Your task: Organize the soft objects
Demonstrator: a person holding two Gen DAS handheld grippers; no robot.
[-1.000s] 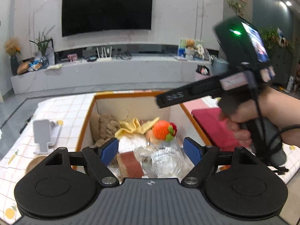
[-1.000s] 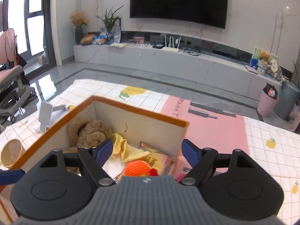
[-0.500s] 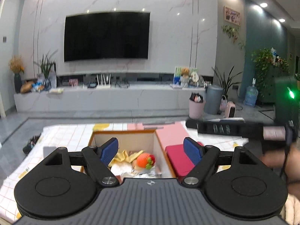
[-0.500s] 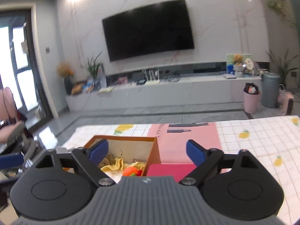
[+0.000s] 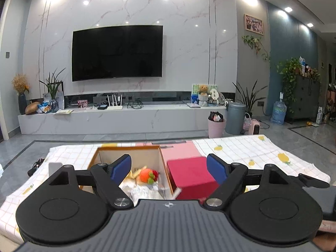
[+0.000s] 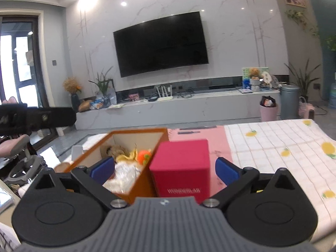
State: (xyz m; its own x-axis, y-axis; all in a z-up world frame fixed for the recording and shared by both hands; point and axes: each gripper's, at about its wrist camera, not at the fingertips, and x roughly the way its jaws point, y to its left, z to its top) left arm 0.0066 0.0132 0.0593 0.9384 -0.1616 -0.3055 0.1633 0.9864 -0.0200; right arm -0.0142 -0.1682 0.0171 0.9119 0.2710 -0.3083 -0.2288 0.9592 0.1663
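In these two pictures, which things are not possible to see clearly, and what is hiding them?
- Bottom of the orange box, left wrist view: hidden by the left gripper body.
- White packets in the box, right wrist view: blurred, contents unreadable.
- Brown plush, right wrist view: partly behind the box wall, shape unclear.
- Red box base, both views: cut off by the right gripper body.
- Left gripper's handle at the right wrist view's left edge: blurred.

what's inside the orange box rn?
The orange box holds an orange knitted toy, yellow cloth, a brown plush and clear plastic bags. Its bottom is covered.
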